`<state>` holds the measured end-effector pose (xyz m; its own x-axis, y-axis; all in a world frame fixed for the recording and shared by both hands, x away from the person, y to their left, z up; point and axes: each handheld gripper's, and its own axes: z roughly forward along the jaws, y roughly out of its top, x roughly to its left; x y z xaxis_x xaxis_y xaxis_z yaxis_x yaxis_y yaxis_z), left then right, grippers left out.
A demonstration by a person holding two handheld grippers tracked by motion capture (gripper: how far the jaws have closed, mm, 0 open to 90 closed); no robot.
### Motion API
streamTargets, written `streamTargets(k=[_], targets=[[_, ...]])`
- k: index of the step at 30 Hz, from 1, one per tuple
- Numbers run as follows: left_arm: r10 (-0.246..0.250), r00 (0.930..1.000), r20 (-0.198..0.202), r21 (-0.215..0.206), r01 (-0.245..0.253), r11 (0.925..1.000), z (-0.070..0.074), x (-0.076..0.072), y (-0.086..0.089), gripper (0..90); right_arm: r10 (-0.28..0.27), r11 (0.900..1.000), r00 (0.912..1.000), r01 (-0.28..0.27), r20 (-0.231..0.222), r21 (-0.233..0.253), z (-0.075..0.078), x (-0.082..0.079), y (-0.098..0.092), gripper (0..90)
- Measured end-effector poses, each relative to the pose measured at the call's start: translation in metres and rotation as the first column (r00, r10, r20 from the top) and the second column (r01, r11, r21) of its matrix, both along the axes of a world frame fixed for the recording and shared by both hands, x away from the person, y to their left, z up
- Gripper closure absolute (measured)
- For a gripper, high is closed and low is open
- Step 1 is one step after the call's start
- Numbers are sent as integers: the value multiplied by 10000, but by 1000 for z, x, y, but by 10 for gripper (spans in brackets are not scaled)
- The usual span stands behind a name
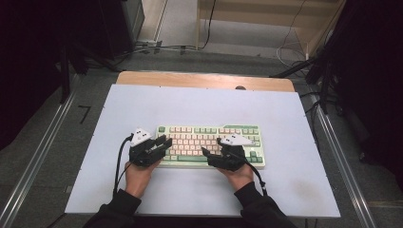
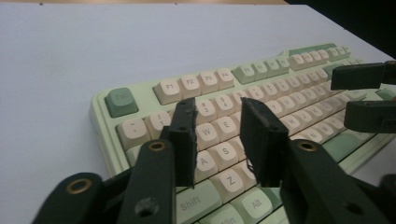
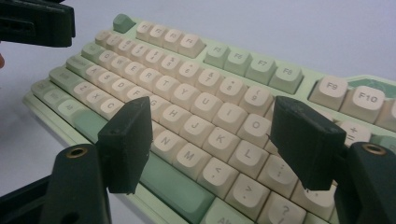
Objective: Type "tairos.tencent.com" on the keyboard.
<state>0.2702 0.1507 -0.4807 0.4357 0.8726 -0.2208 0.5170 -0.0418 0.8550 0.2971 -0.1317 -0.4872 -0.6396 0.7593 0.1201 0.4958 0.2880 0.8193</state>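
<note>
A pale green keyboard (image 1: 211,142) with cream and green keys lies in the middle of the white table top (image 1: 199,104). My left gripper (image 1: 165,141) hovers over its left end. In the left gripper view this gripper (image 2: 218,109) is open by a narrow gap above the W, E, S keys of the keyboard (image 2: 261,84), with nothing between the jaws. My right gripper (image 1: 211,146) is over the keyboard's lower middle. In the right gripper view it (image 3: 212,112) stands wide open above the H, J, K keys of the keyboard (image 3: 196,88).
The white sheet covers a wooden table whose far edge (image 1: 204,78) shows bare. Metal rails (image 1: 337,152) run along both sides. Cables (image 1: 157,47) and a wooden shelf unit (image 1: 266,19) lie on the floor beyond. White surface stretches on all sides of the keyboard.
</note>
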Motion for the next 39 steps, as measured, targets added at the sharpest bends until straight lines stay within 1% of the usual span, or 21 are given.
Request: streamTargets(k=[2, 3, 6, 7, 10, 12, 14, 18, 24, 31, 34, 39], targets=[[-134, 9999, -29, 15, 134, 9999, 0, 2, -3, 776, -91, 10000, 10000, 91, -20, 4, 0, -1, -2, 282], [-218, 9998, -19, 96, 218, 9997, 0, 3, -4, 807, -131, 9999, 9999, 131, -33, 4, 0, -1, -3, 282], [-390, 9992, -18, 168, 391, 9991, -1, 6, -10, 886, -241, 9997, 9997, 241, -70, -32, -1, -2, -7, 284], [-460, 9989, -16, 193, 460, 9988, -1, 8, -12, 900, -275, 9996, 9996, 275, -64, -30, -1, -2, -9, 284], [-620, 9980, -84, 246, 622, 9978, -1, 12, -17, 900, -414, 9991, 9991, 414, -69, -21, -1, -4, -14, 286], [-743, 9972, -89, 204, 745, 9970, -2, 15, -21, 900, -534, 9986, 9985, 534, -90, -17, -1, -5, -17, 288], [-830, 9964, -142, 272, 834, 9961, -2, 19, -25, 900, -641, 9979, 9979, 641, -76, -35, -2, -6, -21, 289], [-1084, 9938, -231, 285, 1090, 9936, -4, 25, -34, 900, -852, 9964, 9963, 851, -105, -51, -2, -8, -27, 289], [-1327, 9905, -352, 492, 1344, 9897, -5, 32, -49, 900, -1126, 9936, 9935, 1125, -139, -70, -3, -12, -35, 291], [-1477, 9876, -541, 723, 1514, 9858, -7, 38, -61, 900, -1358, 9907, 9906, 1357, -144, -101, -2, -14, -43, 291], [-1445, 9876, -621, 868, 1496, 9849, -8, 40, -63, 900, -1402, 9901, 9900, 1401, -156, -86, -2, -15, -44, 291], [-1400, 9873, -755, 931, 1468, 9848, -10, 43, -65, 900, -1467, 9892, 9891, 1466, -143, -92, -2, -15, -47, 291]])
